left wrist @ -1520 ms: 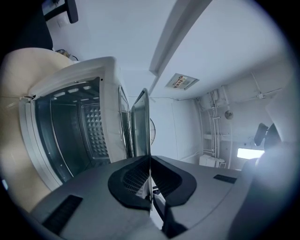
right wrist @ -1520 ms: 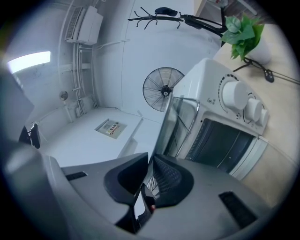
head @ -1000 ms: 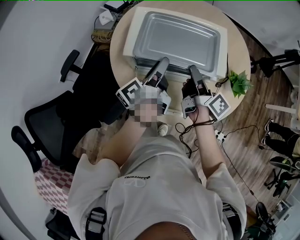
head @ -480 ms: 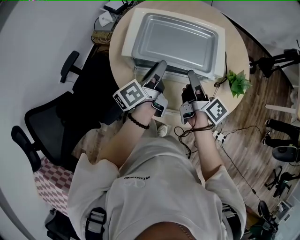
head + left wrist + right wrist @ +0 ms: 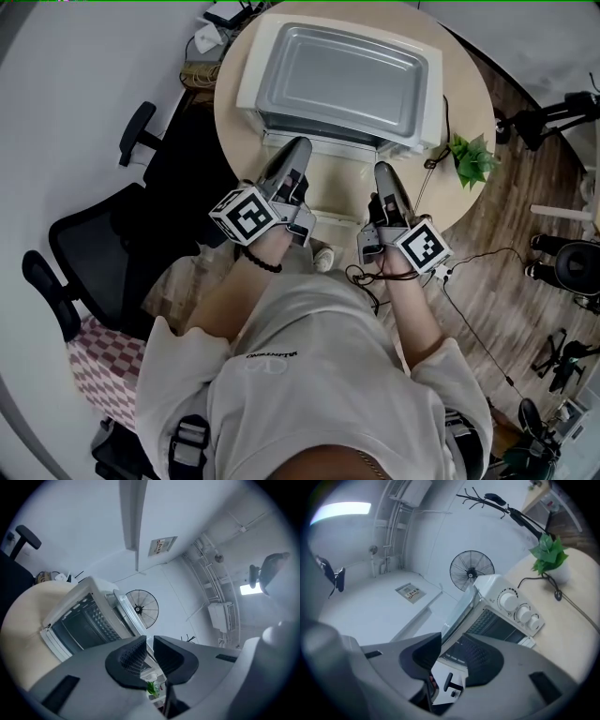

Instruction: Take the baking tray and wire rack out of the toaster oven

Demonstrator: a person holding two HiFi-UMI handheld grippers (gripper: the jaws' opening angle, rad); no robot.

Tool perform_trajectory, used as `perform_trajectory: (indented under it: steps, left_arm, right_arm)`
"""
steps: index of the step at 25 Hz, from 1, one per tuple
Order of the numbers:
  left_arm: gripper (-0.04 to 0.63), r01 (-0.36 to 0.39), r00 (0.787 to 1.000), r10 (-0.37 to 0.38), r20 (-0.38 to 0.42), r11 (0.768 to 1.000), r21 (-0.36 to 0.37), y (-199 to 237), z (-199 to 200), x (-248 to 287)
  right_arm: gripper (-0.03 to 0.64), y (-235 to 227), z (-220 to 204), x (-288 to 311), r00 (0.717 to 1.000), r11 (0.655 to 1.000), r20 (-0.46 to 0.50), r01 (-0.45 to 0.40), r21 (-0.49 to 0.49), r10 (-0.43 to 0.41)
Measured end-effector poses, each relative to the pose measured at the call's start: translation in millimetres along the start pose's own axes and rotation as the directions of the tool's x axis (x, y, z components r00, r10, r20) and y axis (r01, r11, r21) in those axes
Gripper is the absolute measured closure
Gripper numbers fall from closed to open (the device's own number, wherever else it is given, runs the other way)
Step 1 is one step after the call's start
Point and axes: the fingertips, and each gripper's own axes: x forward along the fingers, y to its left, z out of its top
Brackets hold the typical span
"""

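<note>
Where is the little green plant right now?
In the head view, the green plant sits at the round table's right edge, just right of the toaster oven.

I see a small green plant (image 5: 472,157) on the round bench (image 5: 232,112); black office chair (image 5: 94,234) to the left; fan (image 5: 472,570) behind.

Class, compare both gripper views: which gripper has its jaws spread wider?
The right gripper: its jaws stand wide apart, empty, whereas the left gripper is closing its jaws to a narrow gap, also empty.
</note>
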Motion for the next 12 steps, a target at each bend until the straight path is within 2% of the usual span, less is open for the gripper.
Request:
perform_trajectory:
  steps: [5,7,8,9,10,11,12]
  left_arm:
    - [0.592,-0.006,1.000,0.004,0.015,0.988,0.152,-3.7,4.0,-17.7]
    - [0.592,0.001,1.000,-0.005,0.016,0.968,0.250,-11.7,4.8,-24.7]
    - [0.592,0.005,1.000,-0.011,0.018,0.950,0.313,-16.6,5.2,-29.1]
    - [0.592,0.007,1.000,-0.015,0.018,0.922,0.387,-22.2,5.7,-34.0]
    - [0.592,0.006,1.000,-0.016,0.017,0.884,0.468,-28.1,5.9,-39.3]
    - [0.592,0.003,1.000,-0.012,0.012,0.835,0.551,-33.8,5.3,-44.7]
    - [0.592,-0.003,1.000,0.001,0.005,0.776,0.631,-38.6,3.4,-50.2]
  right_arm:
    - [0.561,10.3,15.5,-21.0,0.999,0.984,0.039,-0.010,-0.180,0.017]
    - [0.589,15.7,22.1,-31.4,0.998,0.967,0.060,-0.015,-0.254,0.031]
    - [0.608,17.8,25.3,-37.9,0.997,0.955,0.073,-0.011,-0.297,0.034]
    - [0.618,20.4,28.5,-44.6,0.996,0.937,0.085,-0.006,-0.349,0.038]
    - [0.618,23.9,31.8,-51.5,0.994,0.914,0.097,0.000,-0.406,0.044]
    - [0.618,28.3,35.3,-58.4,0.993,0.886,0.111,0.006,-0.464,0.052]
    - [0.618,33.1,38.9,-65.3,0.991,0.854,0.124,0.014,-0.520,0.059]
